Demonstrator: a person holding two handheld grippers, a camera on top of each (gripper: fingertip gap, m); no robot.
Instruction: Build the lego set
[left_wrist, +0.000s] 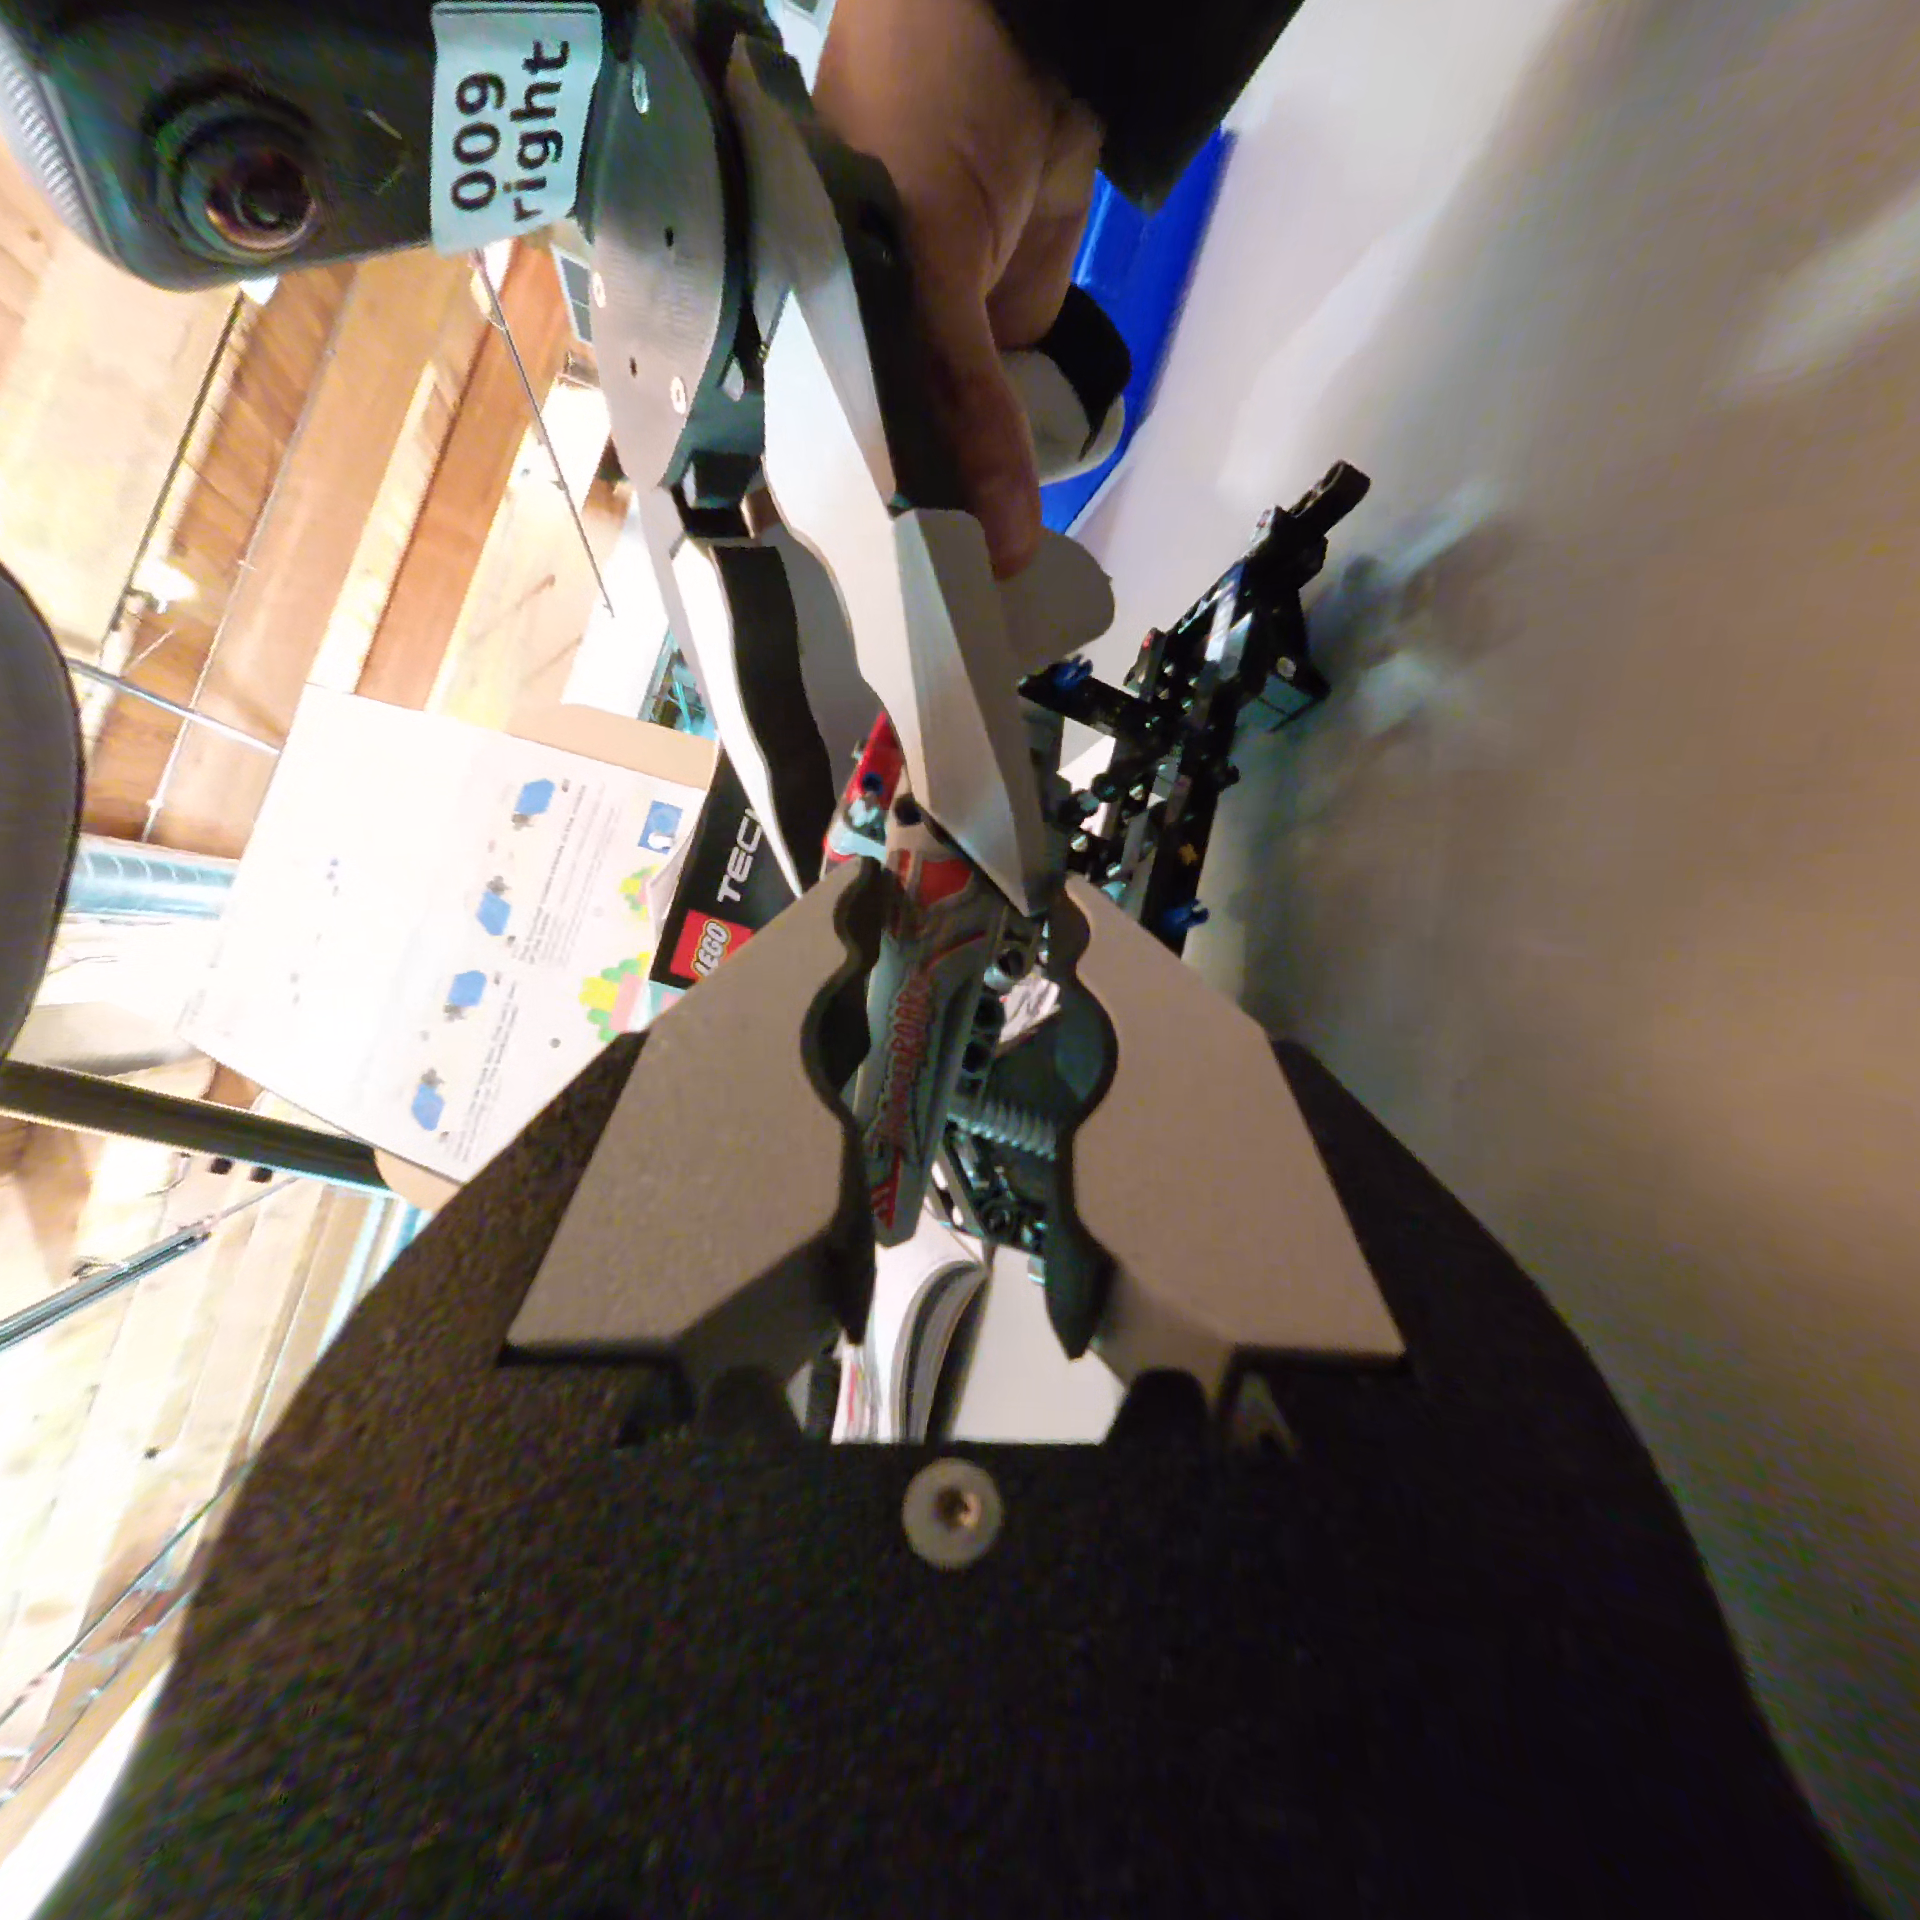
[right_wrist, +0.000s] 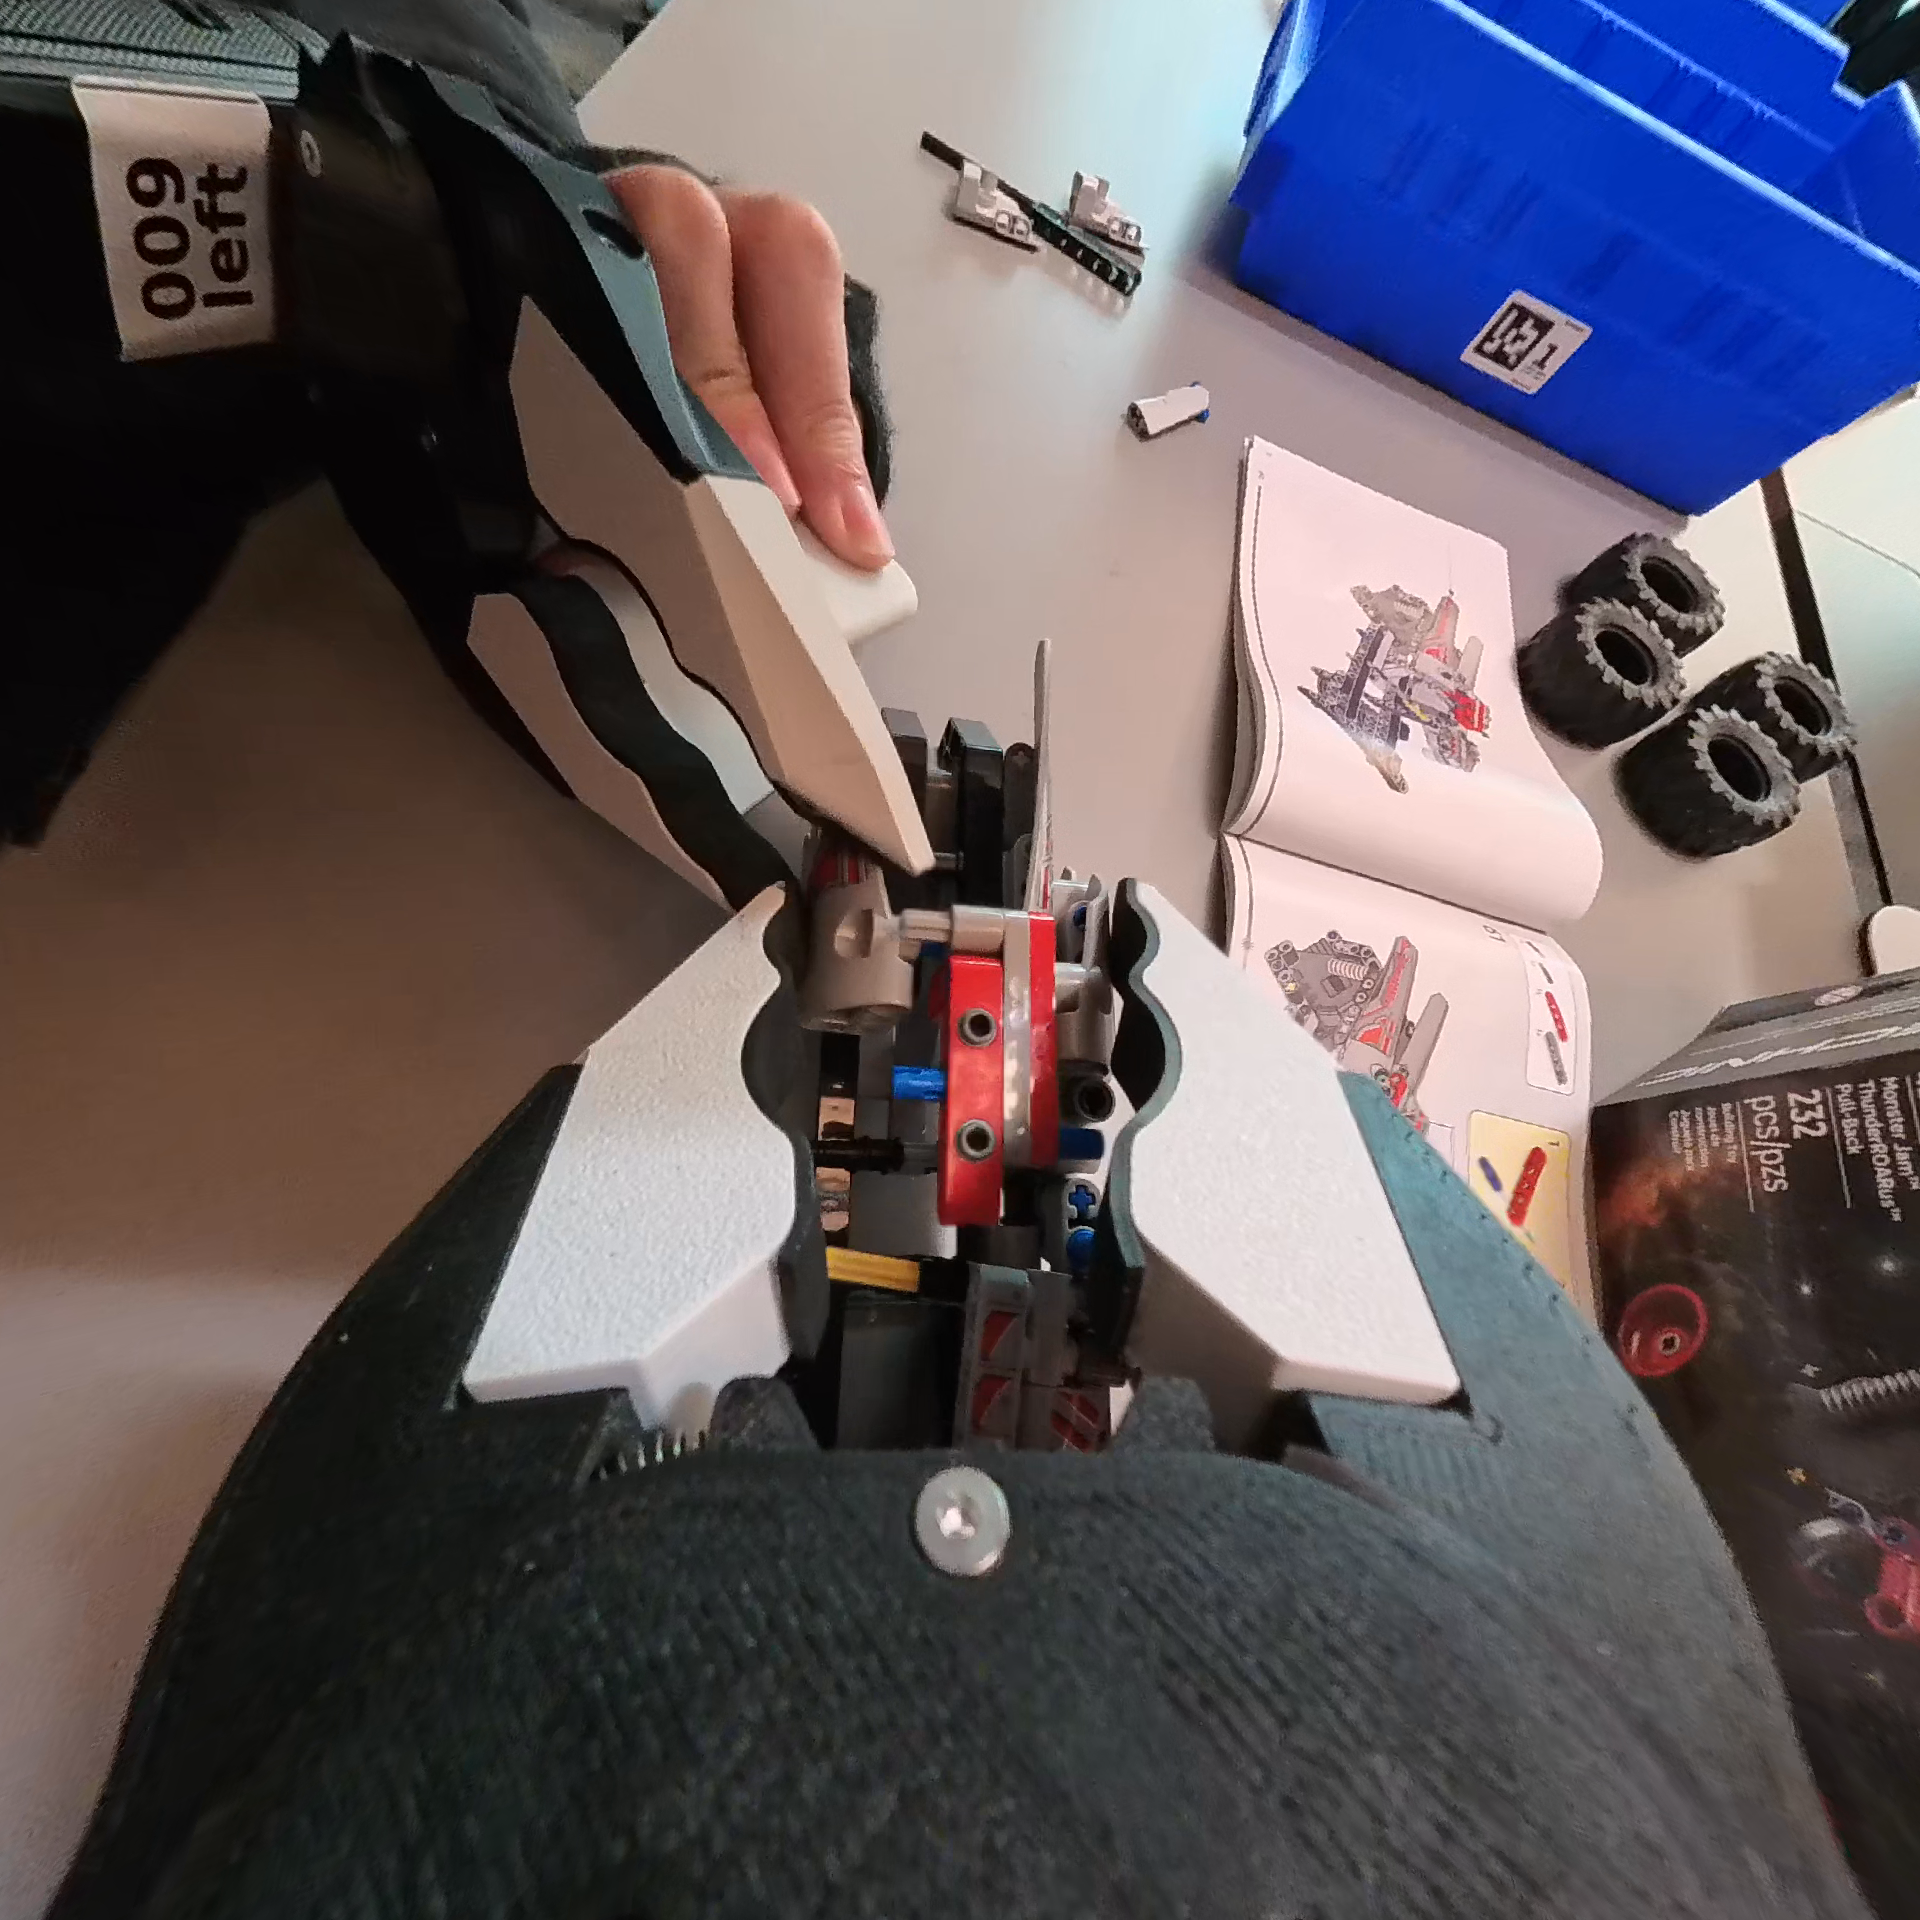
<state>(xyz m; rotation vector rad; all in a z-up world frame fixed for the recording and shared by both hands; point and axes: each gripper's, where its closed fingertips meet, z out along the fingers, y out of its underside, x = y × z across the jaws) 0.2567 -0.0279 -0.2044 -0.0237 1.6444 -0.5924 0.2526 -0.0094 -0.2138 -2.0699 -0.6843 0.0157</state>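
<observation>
The partly built lego model is held between both grippers above the white table (right_wrist: 312, 1039). In the left wrist view my left gripper (left_wrist: 961, 904) is shut on the model's grey and red stickered panel (left_wrist: 914, 1049), with a spring behind it. The black chassis frame (left_wrist: 1174, 748) hangs beyond, near the table. My right gripper (left_wrist: 920, 868) comes in from above and meets the same end. In the right wrist view my right gripper (right_wrist: 951, 904) is shut around the model at its red beam (right_wrist: 987, 1091). The left gripper (right_wrist: 857, 871) touches the model's top from the upper left.
An open instruction booklet (right_wrist: 1382, 707) lies to the right, with several black tyres (right_wrist: 1683, 686) beyond it. A blue bin (right_wrist: 1558, 208) stands at the back. The set's dark box (right_wrist: 1766, 1299) is at the right. Loose grey and black parts (right_wrist: 1039, 218) and a small white piece (right_wrist: 1169, 407) lie on the table.
</observation>
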